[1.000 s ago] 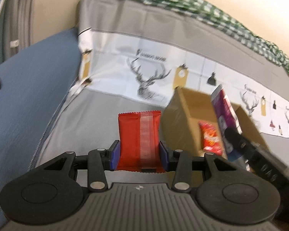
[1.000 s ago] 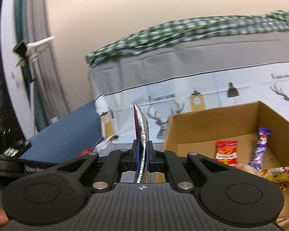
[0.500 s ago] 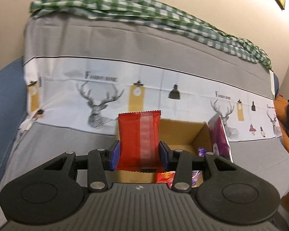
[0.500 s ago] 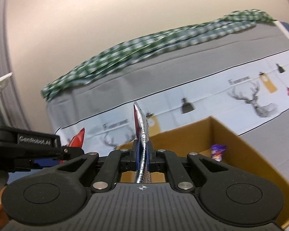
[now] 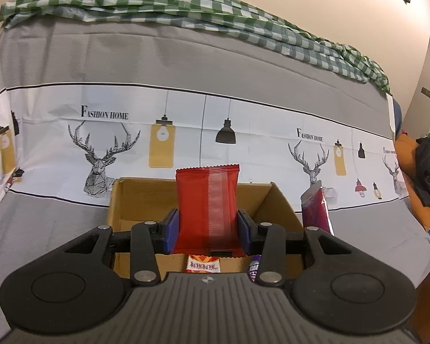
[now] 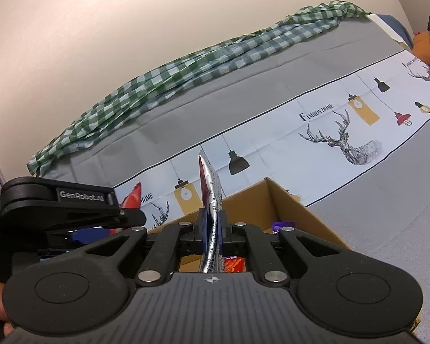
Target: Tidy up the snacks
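My left gripper (image 5: 207, 229) is shut on a red snack packet (image 5: 207, 200), held upright over the open cardboard box (image 5: 134, 197). My right gripper (image 6: 212, 229) is shut on a thin foil packet (image 6: 210, 197), seen edge-on, also over the box (image 6: 295, 206). That packet shows dark red in the left wrist view (image 5: 315, 209), at the box's right side. Inside the box lie an orange snack bag (image 5: 203, 265) and a purple candy bar (image 5: 253, 266). The left gripper's body (image 6: 60, 203) shows at the left of the right wrist view.
The box sits on a sofa seat covered in a grey and white deer-print cloth (image 5: 106, 143). A green checked cloth (image 5: 186, 8) lies along the sofa back. An orange cushion with dark clothing (image 5: 424, 166) is at the far right.
Both grippers have swung over the box, keeping hold of their packets. The box now sits centred below the left gripper, and the right packet has come closer to the box's right wall.
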A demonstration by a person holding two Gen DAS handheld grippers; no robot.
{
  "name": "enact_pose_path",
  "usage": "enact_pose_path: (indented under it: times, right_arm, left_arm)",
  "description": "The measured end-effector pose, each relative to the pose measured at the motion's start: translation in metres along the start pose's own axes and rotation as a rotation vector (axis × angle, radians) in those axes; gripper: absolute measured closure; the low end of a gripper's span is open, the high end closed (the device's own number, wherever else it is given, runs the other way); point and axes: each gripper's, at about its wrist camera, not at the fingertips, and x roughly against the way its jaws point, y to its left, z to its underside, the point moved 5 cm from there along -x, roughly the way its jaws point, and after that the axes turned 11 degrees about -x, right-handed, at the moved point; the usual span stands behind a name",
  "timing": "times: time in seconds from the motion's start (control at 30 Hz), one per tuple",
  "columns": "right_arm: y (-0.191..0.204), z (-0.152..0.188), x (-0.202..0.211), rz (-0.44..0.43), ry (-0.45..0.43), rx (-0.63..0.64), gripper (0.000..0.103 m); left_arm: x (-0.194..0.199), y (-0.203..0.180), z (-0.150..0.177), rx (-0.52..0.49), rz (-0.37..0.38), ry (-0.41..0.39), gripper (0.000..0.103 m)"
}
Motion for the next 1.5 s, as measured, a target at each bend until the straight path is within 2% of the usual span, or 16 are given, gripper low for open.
enact_pose_path:
  times: [0.33, 0.37, 0.43, 0.47, 0.5, 0.57, 0.67, 0.83, 0.93, 1.0, 1.2, 1.4, 1.5]
  right_arm:
    - [0.0, 0.0, -0.003, 0.003, -0.002, -0.009, 0.096]
    - [-0.001, 0.001, -0.004, 0.005, 0.003, -0.007, 0.096]
    - [-0.001, 0.006, -0.01, 0.009, 0.058, 0.0, 0.092]
    - [-0.002, 0.01, -0.013, 0.022, 0.089, 0.007, 0.079]
    - [-0.003, 0.014, -0.015, 0.043, 0.108, 0.012, 0.053]
    - [-0.004, 0.015, -0.015, 0.077, 0.102, 0.02, 0.026]
    - [-0.003, 0.013, -0.009, 0.073, 0.085, 0.036, 0.024]
    - [0.003, 0.019, -0.001, 0.064, 0.093, 0.086, 0.017]
    - [0.009, 0.018, 0.009, 0.05, 0.088, 0.117, 0.006]
    - [0.013, 0.016, 0.016, 0.041, 0.095, 0.133, 0.001]
    - [0.02, 0.0, 0.051, 0.061, 0.11, 0.162, 0.001]
    - [0.001, 0.01, 0.088, 0.208, 0.166, 0.235, 0.001]
    - [-0.018, 0.03, 0.097, 0.227, 0.216, 0.211, 0.001]
  left_arm:
    - [0.012, -0.006, -0.009, 0.006, 0.044, -0.03, 0.055]
    - [0.015, -0.006, -0.009, 0.006, 0.049, -0.032, 0.053]
    - [0.022, -0.001, -0.008, 0.011, 0.04, -0.037, 0.038]
    - [0.026, 0.002, -0.007, 0.017, 0.033, -0.04, 0.028]
    - [0.031, 0.006, -0.005, 0.023, 0.026, -0.043, 0.027]
    - [0.042, 0.015, 0.001, 0.033, 0.017, -0.042, 0.026]
    - [0.063, 0.028, 0.015, 0.051, 0.0, -0.042, 0.018]
    - [0.102, 0.05, 0.055, 0.096, -0.03, -0.031, 0.015]
    - [0.118, 0.052, 0.078, 0.087, -0.046, -0.011, 0.0]
    - [0.129, 0.05, 0.092, 0.071, -0.054, -0.012, 0.001]
    - [0.14, 0.039, 0.125, 0.073, -0.025, 0.02, 0.0]
    - [0.138, 0.03, 0.152, 0.047, -0.053, 0.082, 0.0]
    - [0.133, 0.03, 0.162, 0.06, -0.057, 0.12, 0.0]
